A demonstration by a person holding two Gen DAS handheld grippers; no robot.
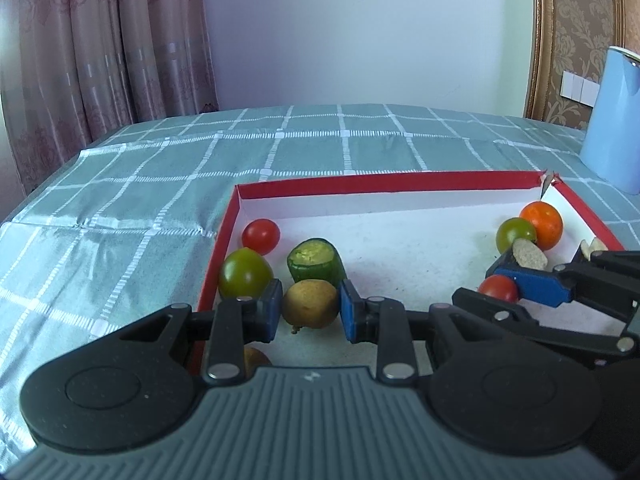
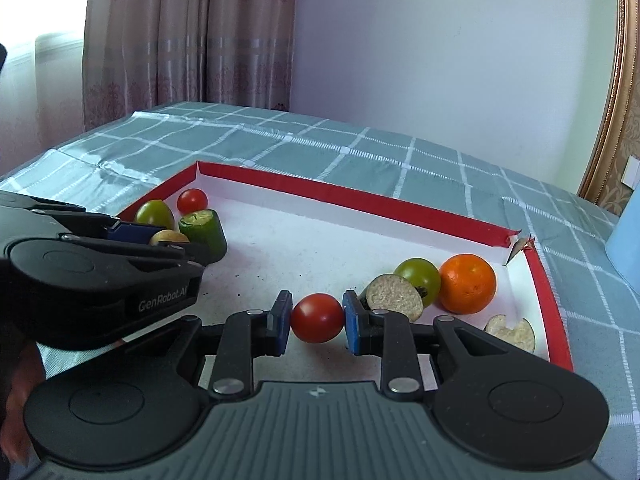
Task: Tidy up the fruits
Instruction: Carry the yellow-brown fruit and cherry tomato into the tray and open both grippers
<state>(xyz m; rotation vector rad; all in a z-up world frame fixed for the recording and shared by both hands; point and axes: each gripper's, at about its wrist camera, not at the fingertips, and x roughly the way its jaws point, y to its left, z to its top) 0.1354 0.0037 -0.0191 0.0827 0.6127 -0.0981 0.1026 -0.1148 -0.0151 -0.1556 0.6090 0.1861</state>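
Fruits lay in 2 loose groups inside a shallow red-edged box [image 1: 224, 240] on the checked worktop [image 1: 160, 184], which suggested sorting toward opposite ends. The left gripper [image 1: 310, 308] had its jaws closed on a brown fruit [image 1: 310, 304], low over the box floor beside a green tomato [image 1: 245, 272], a small red tomato [image 1: 261, 236] and a cut green piece [image 1: 316, 266] at the left end. The right gripper [image 2: 317, 320] had its jaws squeezed onto a red tomato [image 2: 317, 318] near the right end, close to a green tomato [image 2: 418, 280], an orange [image 2: 467, 284] and a cut slice [image 2: 394, 296]. Each piece probably belonged with the neighbours beside it.
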